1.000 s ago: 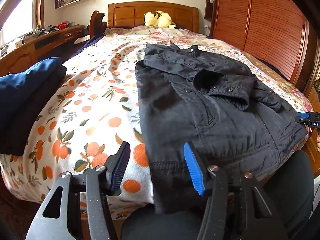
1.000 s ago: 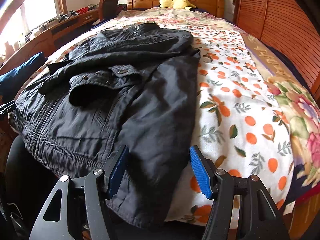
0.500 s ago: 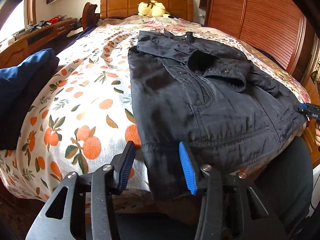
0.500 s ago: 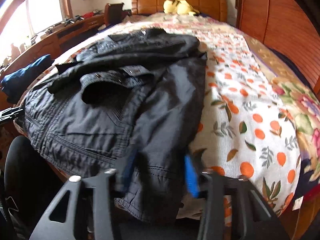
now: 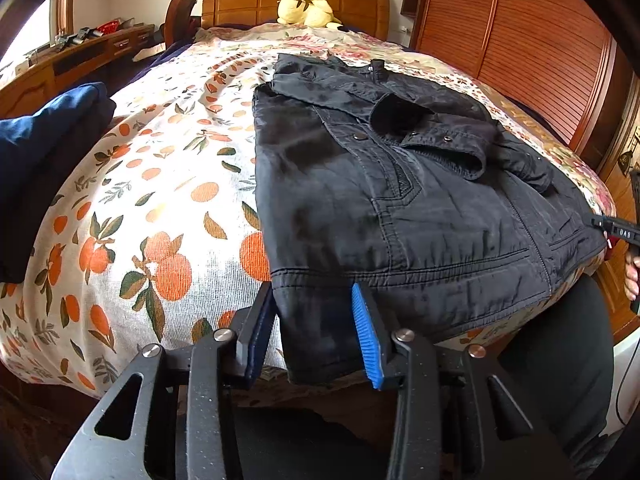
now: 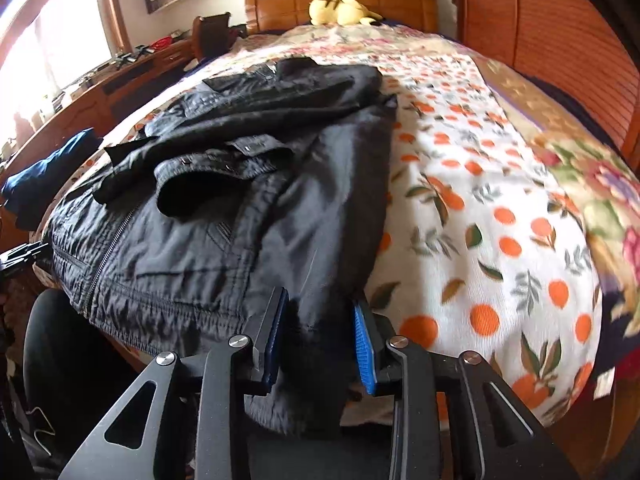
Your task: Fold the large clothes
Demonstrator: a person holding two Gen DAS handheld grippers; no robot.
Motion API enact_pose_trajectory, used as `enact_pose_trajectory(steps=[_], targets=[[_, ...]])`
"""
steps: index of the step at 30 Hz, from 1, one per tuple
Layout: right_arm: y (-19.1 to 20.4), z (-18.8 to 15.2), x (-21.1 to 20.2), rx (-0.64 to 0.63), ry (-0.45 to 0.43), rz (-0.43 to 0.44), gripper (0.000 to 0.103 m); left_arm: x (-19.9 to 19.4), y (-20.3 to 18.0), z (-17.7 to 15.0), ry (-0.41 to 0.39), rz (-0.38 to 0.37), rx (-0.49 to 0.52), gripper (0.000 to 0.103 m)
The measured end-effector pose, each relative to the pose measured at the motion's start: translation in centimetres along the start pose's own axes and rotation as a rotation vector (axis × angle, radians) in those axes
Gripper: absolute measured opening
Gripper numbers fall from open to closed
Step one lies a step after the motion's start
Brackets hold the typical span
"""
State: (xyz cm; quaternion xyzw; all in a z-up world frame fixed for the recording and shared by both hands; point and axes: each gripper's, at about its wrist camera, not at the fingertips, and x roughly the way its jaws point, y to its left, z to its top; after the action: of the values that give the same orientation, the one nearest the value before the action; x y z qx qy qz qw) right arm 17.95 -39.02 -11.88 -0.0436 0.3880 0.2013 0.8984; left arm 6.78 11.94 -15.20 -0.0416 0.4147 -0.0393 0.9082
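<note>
A: Right, close in on the left tongs (image 5: 316, 332) — both blue pads sit either side of the hem corner of the black jacket (image 5: 400, 208) where it hangs over the foot of the bed (image 5: 160, 208). The jaws have just been closing, about a third of their spread, and the cloth fills the gap between them.

B: Gripped, then?

A: Looks it: the hem touches both pads. Same story at the right tongs (image 6: 320, 336): narrowed to about the same gap, clamped on the other bottom corner, fabric bunched between the pads and drooping below them.

B: And the jacket itself?

A: Spread front-up on the orange-print bedspread (image 6: 480, 220), hem toward us at the bed's foot, collar toward the headboard (image 5: 296, 0), one sleeve folded across the chest.

B: Anything beyond?

A: Folded blue clothes (image 5: 44, 152) lie off to the left edge of the bed, well apart from the jacket. Farther back, a yellow plush toy (image 6: 340, 10) rests against the headboard.
</note>
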Motion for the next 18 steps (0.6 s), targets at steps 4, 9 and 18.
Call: enact_pose_trajectory(steps=[4,9,18], targets=[[0.3,-0.26,-0.06,-0.011,0.016,-0.011,0.035,0.21,0.08,-0.02,0.006,-0.004,-0.003,0.04],[0.24,-0.32,0.25,-0.014,0.021,-0.014,0.036,0.45,0.19,0.11,0.019,-0.008,-0.008,0.04],[0.04,-0.75,0.53,-0.007,0.008,-0.006,0.036,0.57,0.19,0.16,0.021,-0.007,0.0,0.04]])
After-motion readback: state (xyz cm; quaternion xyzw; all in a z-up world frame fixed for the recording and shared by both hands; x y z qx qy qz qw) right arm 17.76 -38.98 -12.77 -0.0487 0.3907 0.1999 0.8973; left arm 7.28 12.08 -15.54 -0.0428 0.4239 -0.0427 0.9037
